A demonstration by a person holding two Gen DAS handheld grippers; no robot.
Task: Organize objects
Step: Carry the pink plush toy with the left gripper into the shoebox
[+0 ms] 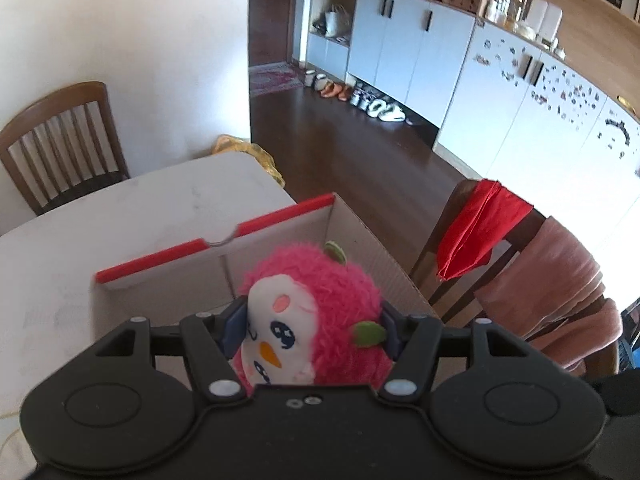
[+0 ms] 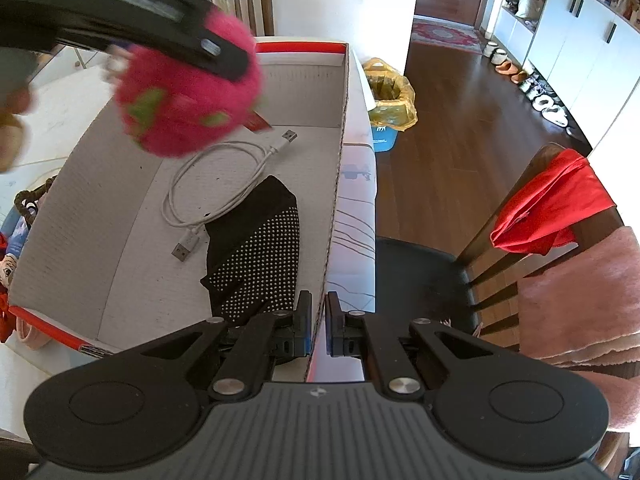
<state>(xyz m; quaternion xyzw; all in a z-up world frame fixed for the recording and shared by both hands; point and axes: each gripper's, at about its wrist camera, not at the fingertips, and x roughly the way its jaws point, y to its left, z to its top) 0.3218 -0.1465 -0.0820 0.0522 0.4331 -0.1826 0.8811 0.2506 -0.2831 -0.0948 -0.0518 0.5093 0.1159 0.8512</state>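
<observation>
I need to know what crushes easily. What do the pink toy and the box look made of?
Pink toy: plush, fuzzy pile with felt-like green patches, looks soft.
Box: corrugated cardboard, fluted edge visible, matte white inside.

the plush toy (image 1: 320, 312) is hot pink with green leaf patches, a white face, dark blue eyes and an orange beak. the box (image 2: 332, 208) is white with red edges; inside lie a white cable (image 2: 208, 184) and black cloth (image 2: 256, 248) dotted white, perhaps a sock.
</observation>
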